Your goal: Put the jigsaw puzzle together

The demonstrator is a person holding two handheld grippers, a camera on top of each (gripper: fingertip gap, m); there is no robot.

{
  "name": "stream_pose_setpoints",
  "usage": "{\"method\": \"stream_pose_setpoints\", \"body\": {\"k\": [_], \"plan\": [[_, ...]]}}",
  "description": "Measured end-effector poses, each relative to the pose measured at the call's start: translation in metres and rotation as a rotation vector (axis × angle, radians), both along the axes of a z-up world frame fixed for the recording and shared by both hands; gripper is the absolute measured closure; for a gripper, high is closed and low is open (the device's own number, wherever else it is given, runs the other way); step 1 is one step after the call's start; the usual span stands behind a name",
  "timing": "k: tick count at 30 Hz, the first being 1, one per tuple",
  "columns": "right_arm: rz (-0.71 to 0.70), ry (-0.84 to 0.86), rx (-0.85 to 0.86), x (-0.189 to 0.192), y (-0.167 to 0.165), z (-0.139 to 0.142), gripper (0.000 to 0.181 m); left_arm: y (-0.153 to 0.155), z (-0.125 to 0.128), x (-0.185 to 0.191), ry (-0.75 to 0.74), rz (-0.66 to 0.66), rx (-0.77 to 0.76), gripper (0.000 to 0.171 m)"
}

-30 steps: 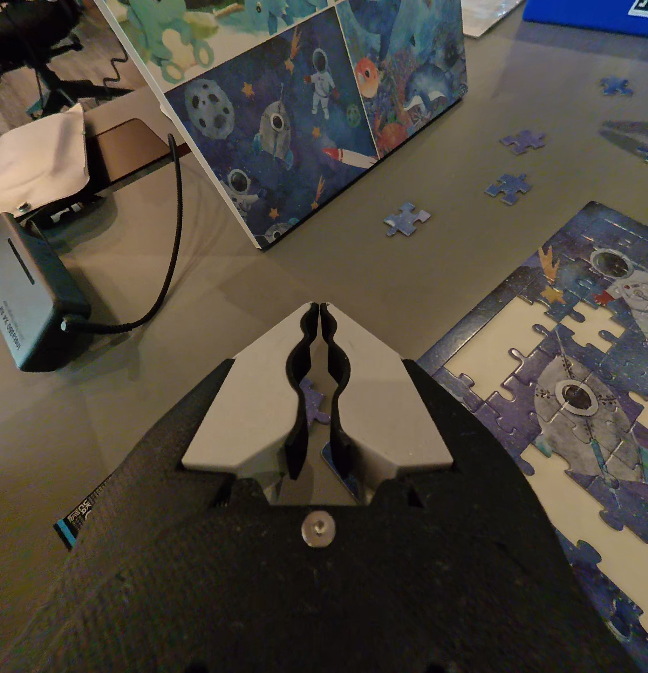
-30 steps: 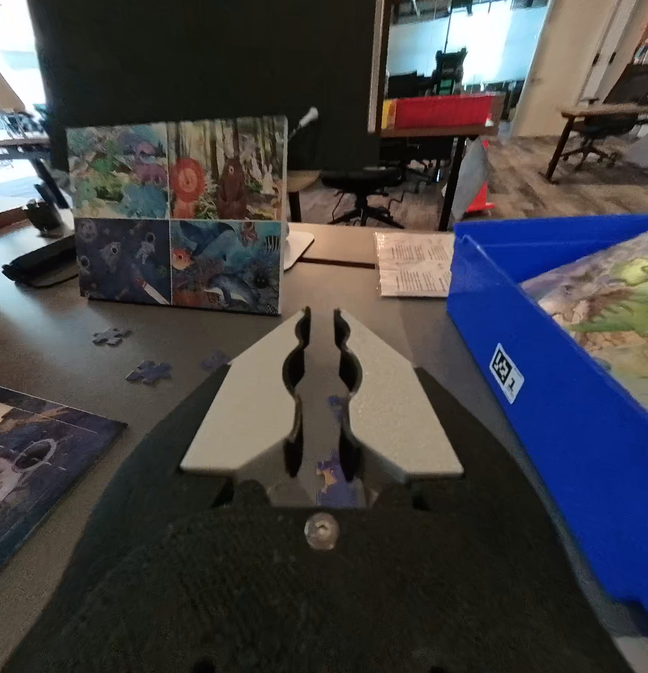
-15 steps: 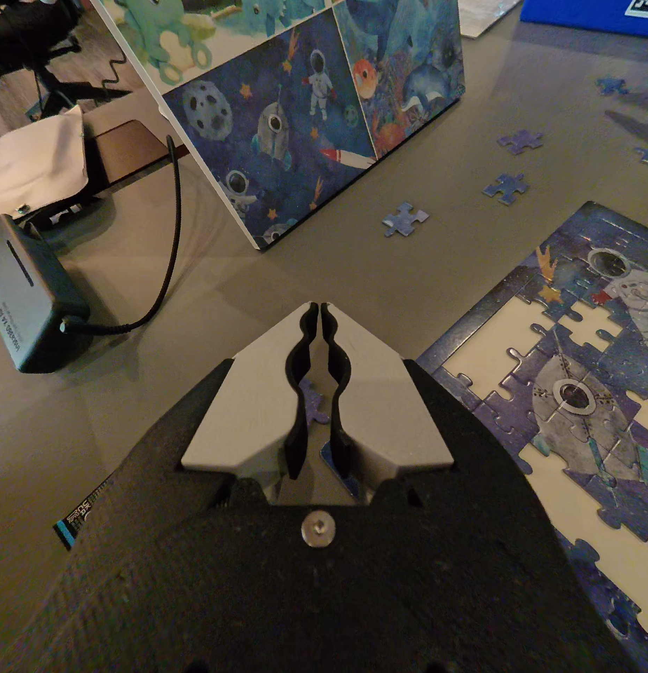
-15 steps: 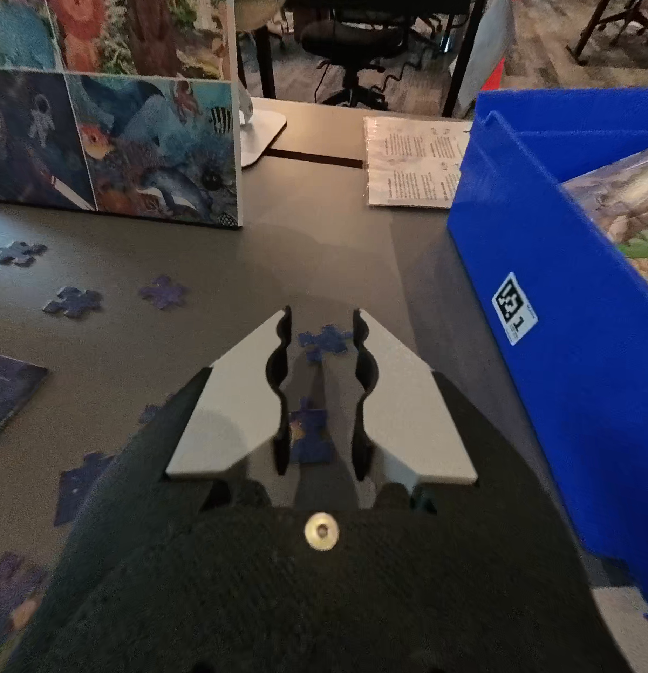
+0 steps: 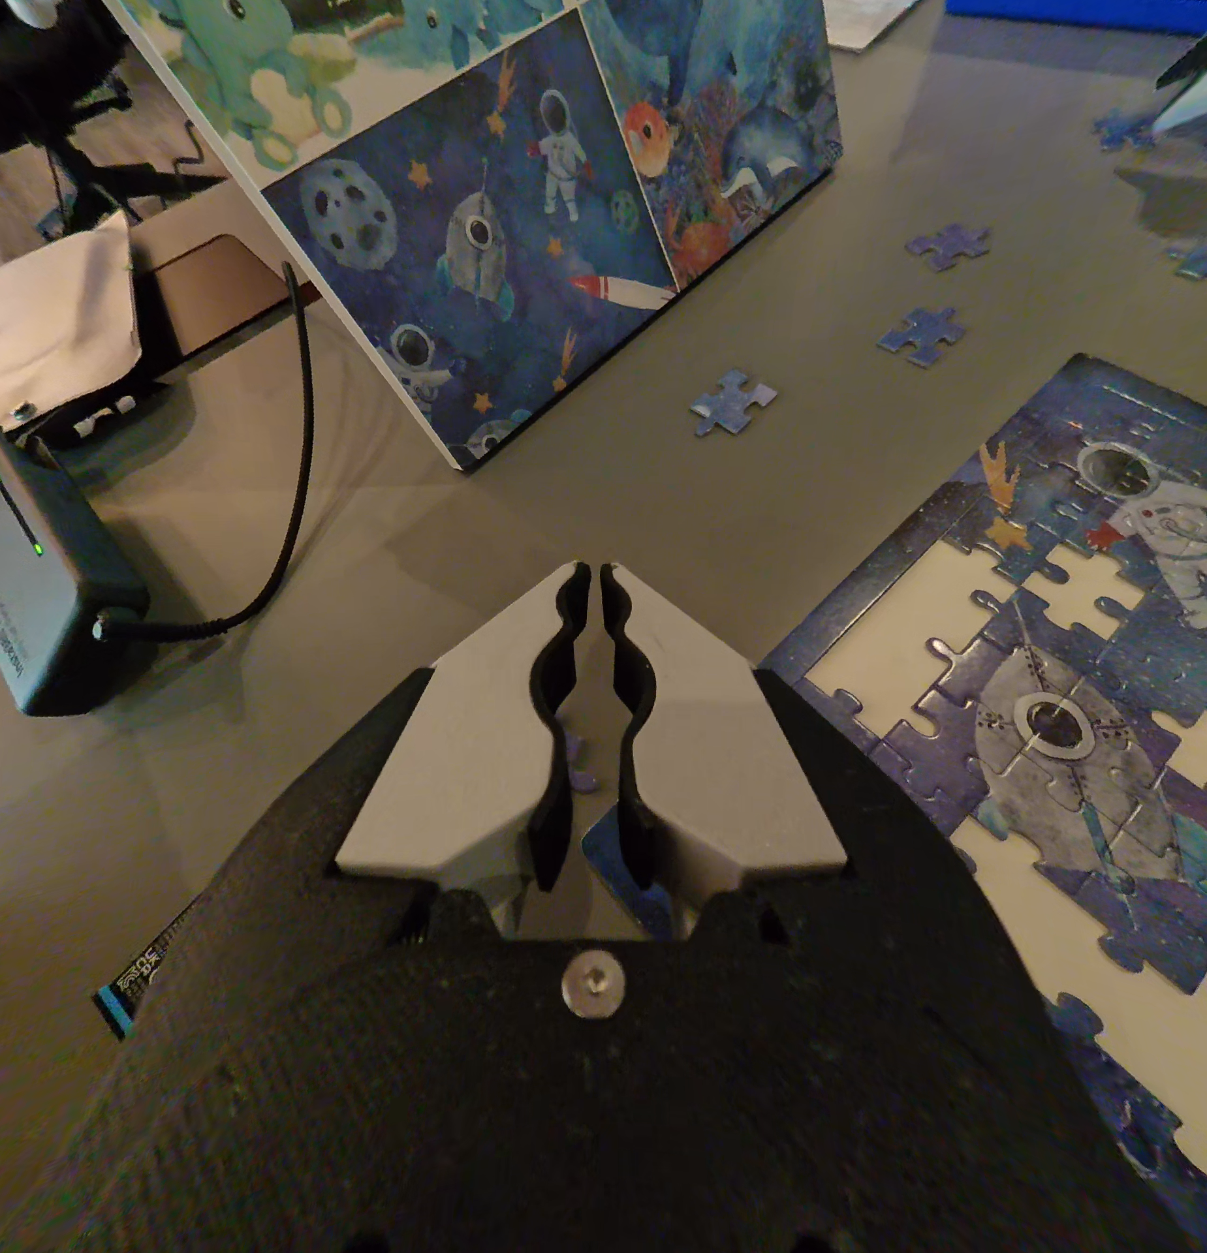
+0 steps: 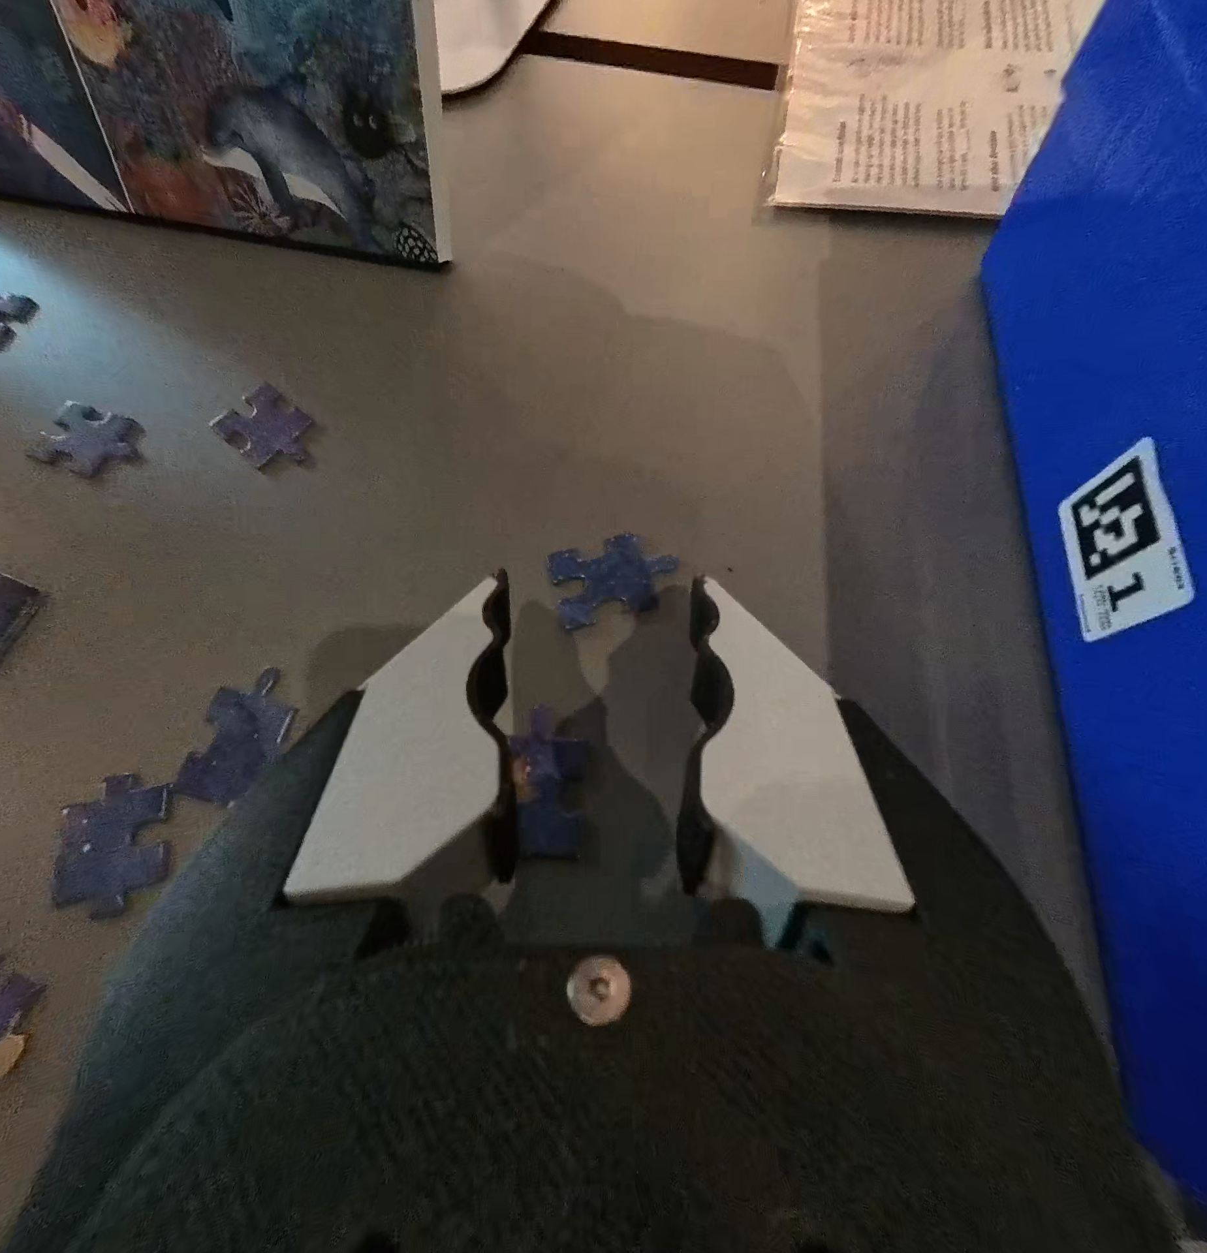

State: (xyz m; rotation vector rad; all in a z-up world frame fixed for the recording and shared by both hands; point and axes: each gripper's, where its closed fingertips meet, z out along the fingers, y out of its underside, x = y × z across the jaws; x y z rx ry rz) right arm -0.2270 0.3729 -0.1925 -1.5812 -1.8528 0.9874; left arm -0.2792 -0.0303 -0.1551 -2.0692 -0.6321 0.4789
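Two grippers: one in each wrist view, low in the frame, above a grey table [image 5: 655, 515].
Left gripper [image 5: 588, 576]: fingers nearly pressed together, only a thin slit between the tips; nothing is pinched there. A small purple piece [image 5: 580, 763] and a blue corner [image 5: 607, 847] show through the gap farther back; whether they lie on the table below or are touched by the fingers cannot be told.
Right gripper [image 6: 597, 583]: fingers spread wide, nothing between them held.
Blue piece ahead [image 6: 610, 580]: flat on the table, just beyond the right fingertips, centre of frame.
Piece in the gap [image 6: 543, 780]: on the table under the spread fingers, close to the left finger.
Jigsaw puzzle [image 5: 1034, 685]: partly built, right side of the left view; astronaut and rocket are joined, pale bare patches between them.
Loose pieces, left view: three in the upper right [image 5: 733, 403], [image 5: 922, 335], [image 5: 950, 247].
Loose pieces, right view: several along the left edge [image 6: 265, 427], [image 6: 112, 844].
Picture box [image 5: 492, 224]: standing upright, upper centre of the left view, printed with space and sea scenes.
Blue bin [image 6: 1129, 380]: right edge of the right view, bearing a white sticker with a square black code [image 6: 1123, 539].
Printed sheet [image 6: 905, 108]: in a clear sleeve, upper right; its text is too blurred to read.
Dark device [image 5: 37, 583]: left edge of the left view, small green lights lit, black cable [image 5: 295, 502] plugged in, small print on its side.
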Motion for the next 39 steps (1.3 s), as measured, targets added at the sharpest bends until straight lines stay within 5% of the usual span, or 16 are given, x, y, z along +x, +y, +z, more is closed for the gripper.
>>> {"method": "stream_pose_setpoints", "body": {"k": [17,19,28,39], "plan": [[0.067,-0.034,0.122,0.001,-0.014,-0.009,0.154,0.000,-0.005,0.000,-0.009,-0.001,-0.021,0.170],[0.077,-0.019,0.133,0.002,-0.016,-0.008,0.173,0.000,-0.005,0.000,-0.008,-0.002,-0.023,0.169],[0.072,0.000,0.141,0.002,-0.018,-0.005,0.163,0.001,-0.007,0.001,-0.010,-0.005,-0.032,0.169],[-0.163,0.086,0.023,0.005,0.027,0.014,0.151,0.001,-0.007,0.001,-0.011,-0.006,-0.036,0.169]]}}
